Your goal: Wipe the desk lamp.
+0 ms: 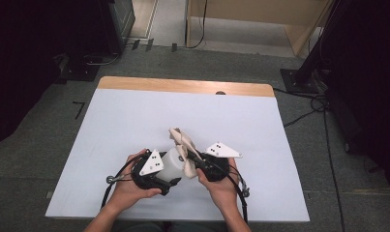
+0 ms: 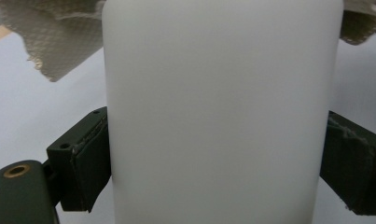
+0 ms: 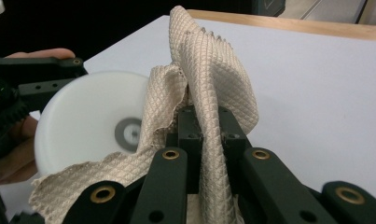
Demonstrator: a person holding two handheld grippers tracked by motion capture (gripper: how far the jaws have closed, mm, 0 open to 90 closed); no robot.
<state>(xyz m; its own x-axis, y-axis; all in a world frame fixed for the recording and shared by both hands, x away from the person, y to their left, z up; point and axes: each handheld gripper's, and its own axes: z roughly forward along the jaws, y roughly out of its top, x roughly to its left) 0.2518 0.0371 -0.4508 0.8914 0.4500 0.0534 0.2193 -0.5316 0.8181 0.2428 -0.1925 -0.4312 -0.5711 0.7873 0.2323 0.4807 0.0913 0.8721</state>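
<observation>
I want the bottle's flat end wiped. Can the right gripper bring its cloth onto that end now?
Probably yes: the right gripper pinches the cloth beside the white bottle, whose flat end faces it uncovered while the left gripper clamps its sides.

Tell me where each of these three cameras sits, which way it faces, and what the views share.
High view: above the person's side, looking forward and down on the table; both forearms, left gripper and right gripper show.
Left gripper view: rides the left gripper, looking along its jaws at the white plastic bottle clamped between them.
Right gripper view: rides the right gripper, whose jaws pinch the beige cloth; the person's left hand shows.
Shared: bottle and cloth appear in all three.
</observation>
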